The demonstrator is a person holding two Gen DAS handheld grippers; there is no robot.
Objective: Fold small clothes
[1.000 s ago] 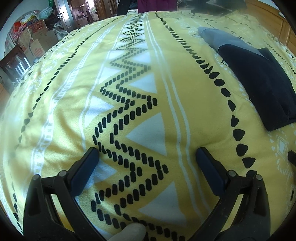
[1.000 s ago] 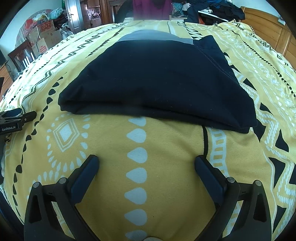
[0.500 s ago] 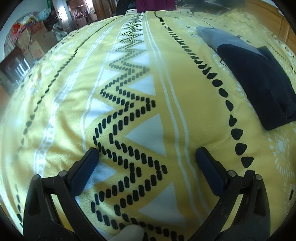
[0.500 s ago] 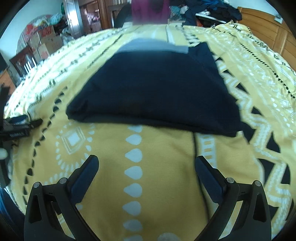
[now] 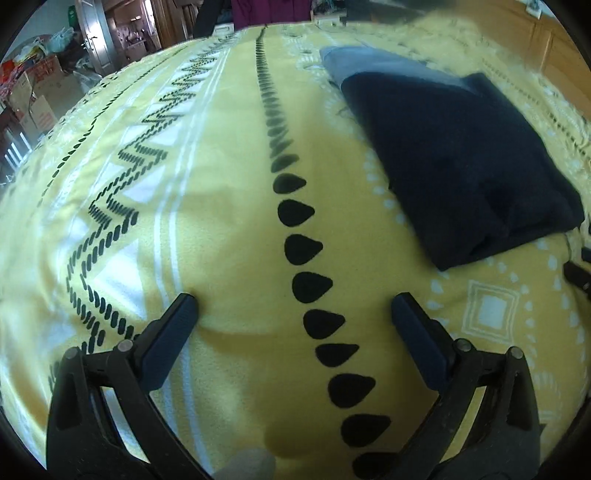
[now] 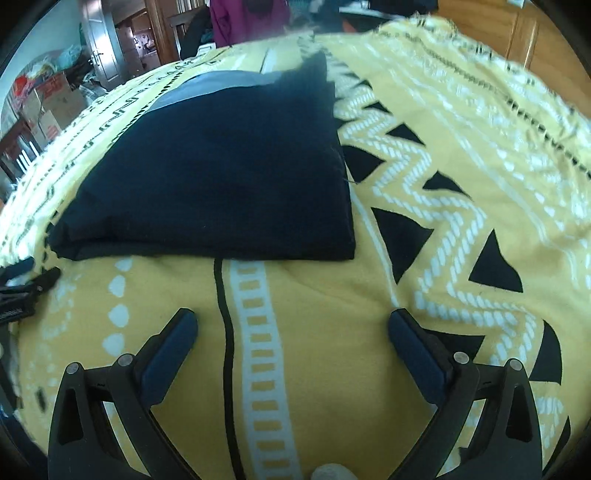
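Observation:
A dark navy folded garment (image 6: 221, 173) with a grey band at its far end lies flat on the yellow patterned blanket (image 6: 317, 332). It also shows in the left wrist view (image 5: 461, 162), at the upper right. My right gripper (image 6: 291, 328) is open and empty, just short of the garment's near edge. My left gripper (image 5: 293, 308) is open and empty over bare blanket (image 5: 221, 221), to the left of the garment. The left gripper's tip shows at the left edge of the right wrist view (image 6: 26, 284).
Cardboard boxes (image 5: 33, 99) and clutter stand beyond the bed's far left. A wooden headboard (image 6: 517, 26) runs along the right. A purple garment (image 6: 247, 18) hangs at the far end of the bed.
Both grippers have swung to the right. The garment now sits nearer the middle of the left wrist view and further left in the right wrist view. Both stay open.

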